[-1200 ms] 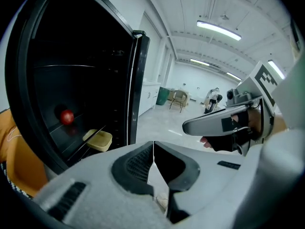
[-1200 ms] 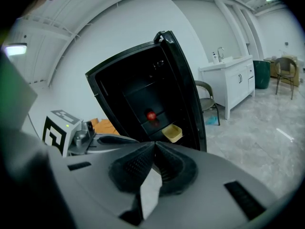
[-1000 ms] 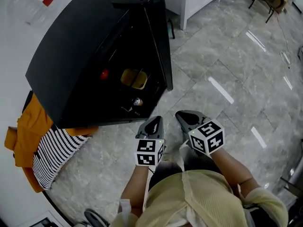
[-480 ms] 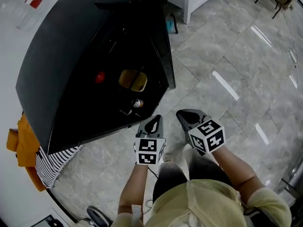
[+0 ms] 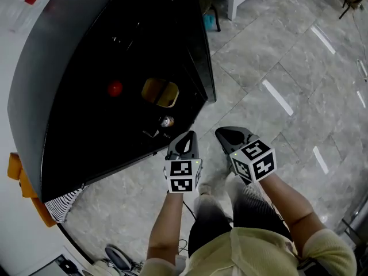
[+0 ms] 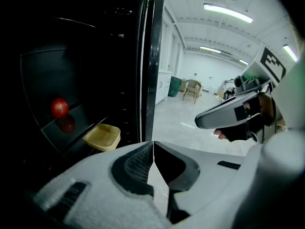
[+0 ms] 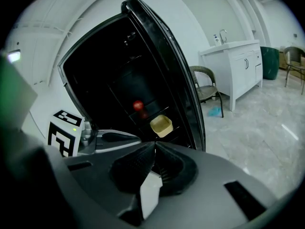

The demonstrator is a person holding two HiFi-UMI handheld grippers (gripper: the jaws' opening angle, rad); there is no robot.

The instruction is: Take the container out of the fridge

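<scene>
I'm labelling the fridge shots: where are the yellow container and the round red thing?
yellow container (image 5: 160, 92), head view, on its inner floor.
round red thing (image 5: 115, 88), head view, on its middle.

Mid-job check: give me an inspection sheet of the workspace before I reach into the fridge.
Surface: grey tiled floor.
Job's things: fridge open; yellow container on a shelf inside, untouched.
Clutter: red fruit inside the fridge; orange cloth and striped cloth beside it.
Tools: left tool shut, empty; right tool shut, empty; both outside the fridge.
Cables: nothing seen.
Surroundings: white cabinet, chair.
</scene>
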